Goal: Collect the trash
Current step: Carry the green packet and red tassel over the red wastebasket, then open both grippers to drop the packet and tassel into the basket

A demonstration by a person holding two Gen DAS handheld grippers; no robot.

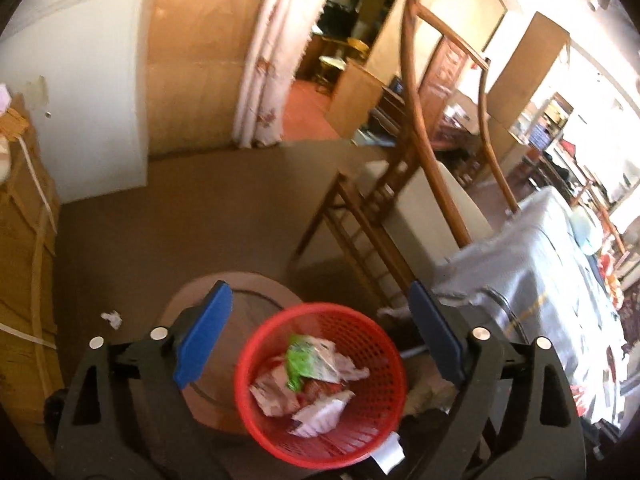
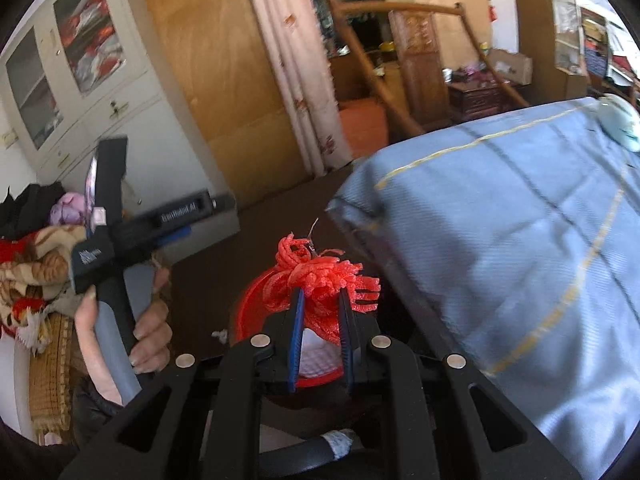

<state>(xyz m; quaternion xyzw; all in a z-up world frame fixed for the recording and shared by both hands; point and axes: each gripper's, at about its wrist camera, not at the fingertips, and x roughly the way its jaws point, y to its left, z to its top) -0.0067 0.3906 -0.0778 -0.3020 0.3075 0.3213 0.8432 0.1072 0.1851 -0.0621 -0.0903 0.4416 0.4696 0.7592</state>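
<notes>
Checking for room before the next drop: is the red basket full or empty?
Partly full: the red basket holds crumpled wrappers well below its rim.

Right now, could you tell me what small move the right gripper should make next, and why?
Probably carry on over the red basket and open. The right gripper pinches a red foam net just above the basket, which already holds wrappers; the left gripper is open and empty.

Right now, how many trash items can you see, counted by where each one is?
In the red basket: 3 (green wrapper, pinkish wrapper, white wrapper; more may be hidden)
On the floor: 1 (white paper scrap)
In the right tool: 1 (red foam net)
Total: 5
</notes>
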